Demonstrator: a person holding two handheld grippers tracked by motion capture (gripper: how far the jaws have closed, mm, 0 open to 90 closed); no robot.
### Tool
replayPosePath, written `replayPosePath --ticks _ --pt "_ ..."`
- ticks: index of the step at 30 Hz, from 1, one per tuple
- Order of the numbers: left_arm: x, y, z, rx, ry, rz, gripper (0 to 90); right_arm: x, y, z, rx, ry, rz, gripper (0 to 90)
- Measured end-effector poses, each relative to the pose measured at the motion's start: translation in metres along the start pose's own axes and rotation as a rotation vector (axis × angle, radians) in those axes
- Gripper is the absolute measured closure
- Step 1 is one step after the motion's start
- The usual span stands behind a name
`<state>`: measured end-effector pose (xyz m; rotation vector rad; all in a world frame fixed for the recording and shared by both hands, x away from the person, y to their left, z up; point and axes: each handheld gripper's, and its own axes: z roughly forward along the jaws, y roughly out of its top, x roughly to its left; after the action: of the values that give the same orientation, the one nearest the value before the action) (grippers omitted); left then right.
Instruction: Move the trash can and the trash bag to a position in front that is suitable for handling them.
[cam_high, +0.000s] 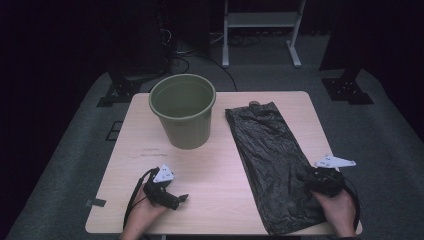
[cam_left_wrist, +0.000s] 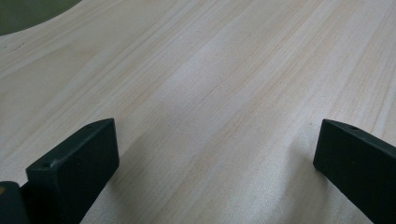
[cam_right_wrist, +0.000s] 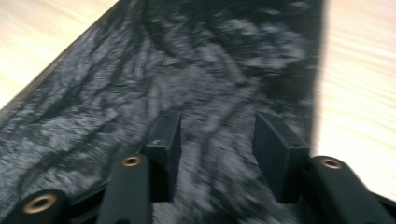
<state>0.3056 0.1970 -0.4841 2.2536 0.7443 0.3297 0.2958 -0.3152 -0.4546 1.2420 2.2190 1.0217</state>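
A crumpled black plastic bag (cam_high: 272, 160) lies flat along the right half of the wooden table (cam_high: 210, 170). An olive green bucket (cam_high: 183, 110) stands upright at the back left, empty as far as I can see. My right gripper (cam_high: 306, 176) hovers over the bag's near right edge; in the right gripper view its jaws stand partly apart above the bag (cam_right_wrist: 187, 84), with nothing pinched between them (cam_right_wrist: 217, 135). My left gripper (cam_high: 182, 198) rests low on the bare wood at the front left, jaws wide open (cam_left_wrist: 215, 149) and nothing between them.
The table's front edge runs just below both hands. Grey carpet surrounds the table; dark stand bases (cam_high: 347, 90) and a white frame (cam_high: 260, 30) sit behind it. A corner of the bucket (cam_left_wrist: 28, 14) shows at the top left of the left gripper view.
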Motion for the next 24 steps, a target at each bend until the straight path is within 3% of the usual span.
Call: replayPosePath --ticks 6,8,11,15,20,24 --pt "0.0 0.0 0.0 -0.001 0.0 -0.001 0.0 0.014 0.006 0.024 0.06 0.056 -0.017 41.9" --pt "0.0 0.0 0.0 0.0 0.0 0.0 0.0 0.019 0.008 0.031 0.086 0.057 -0.032 44.4" --pt "0.0 0.0 0.0 0.0 0.0 0.0 0.0 0.023 0.008 0.037 0.117 0.06 -0.051 58.3" --pt "0.0 0.0 0.0 0.0 0.0 0.0 0.0 0.026 0.007 0.035 0.119 0.059 -0.07 90.0" --pt "0.0 0.0 0.0 0.0 0.0 0.0 0.0 0.026 0.004 0.029 0.136 0.028 -0.091 90.0" --pt "0.0 0.0 0.0 0.0 0.0 0.0 0.0 0.023 -0.006 0.019 0.13 0.05 -0.069 90.0"
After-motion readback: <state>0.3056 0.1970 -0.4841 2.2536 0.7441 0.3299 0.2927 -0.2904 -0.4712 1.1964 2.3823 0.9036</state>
